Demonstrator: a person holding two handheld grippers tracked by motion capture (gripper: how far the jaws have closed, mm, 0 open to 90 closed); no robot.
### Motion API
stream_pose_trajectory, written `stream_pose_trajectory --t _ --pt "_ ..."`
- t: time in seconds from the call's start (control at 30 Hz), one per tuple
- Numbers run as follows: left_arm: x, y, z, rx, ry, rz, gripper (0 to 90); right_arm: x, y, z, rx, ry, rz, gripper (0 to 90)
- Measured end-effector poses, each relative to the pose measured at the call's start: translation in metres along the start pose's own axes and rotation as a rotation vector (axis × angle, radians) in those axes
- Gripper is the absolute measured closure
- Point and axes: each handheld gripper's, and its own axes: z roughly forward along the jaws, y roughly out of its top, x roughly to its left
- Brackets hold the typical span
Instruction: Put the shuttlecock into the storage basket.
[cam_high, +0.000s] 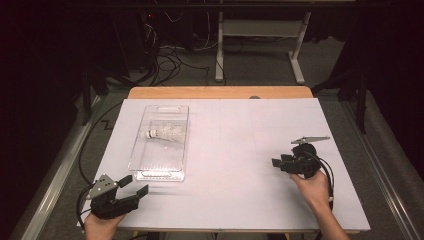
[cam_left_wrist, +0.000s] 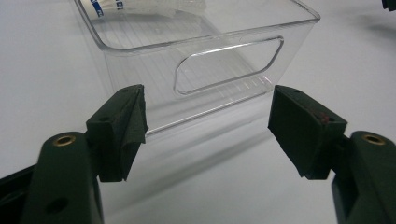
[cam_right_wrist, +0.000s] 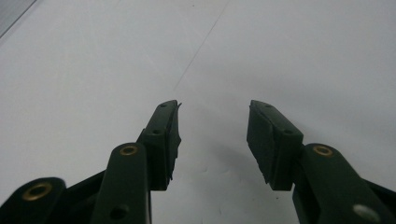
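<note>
Nearest the person, the left gripper (cam_high: 136, 186) sat at the near left corner of the white table (cam_high: 240, 165), its jaws spread wide with nothing between them. In the left gripper view those jaws pointed at the near end wall of the clear plastic bin (cam_left_wrist: 201, 60), just short of it, in line with its cut-out handle slot (cam_left_wrist: 229, 65). The step in hand looked like a reach for that end of the bin. To do it well, the left gripper needed to go forward low and level, bring one pad inside the wall and one outside at the slot or the rim, and close only once the wall lay squarely between the pads; clear plastic is slick, so a shallow bite could slip.

Farther right, well apart from the bin, the right gripper (cam_high: 276, 162) lay turned on its side, jaws partly open and empty over bare table in the right gripper view.

Farther back, inside the bin, lay a white object (cam_high: 162, 133), possibly a shuttlecock, though it was too small to tell. A slow, level lift would keep it from rolling.
</note>
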Motion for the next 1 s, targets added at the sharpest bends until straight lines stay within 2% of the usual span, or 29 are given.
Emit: stream_pose_trajectory --t 0.3,1.0 --pt "0.000 0.000 0.001 -0.001 0.002 -0.002 29.1 -0.002 -0.010 -0.001 0.004 0.005 0.014 54.0" --pt "0.000 0.000 0.000 -0.001 0.002 -0.001 29.1 -0.003 -0.030 -0.007 -0.004 -0.007 0.009 52.1"
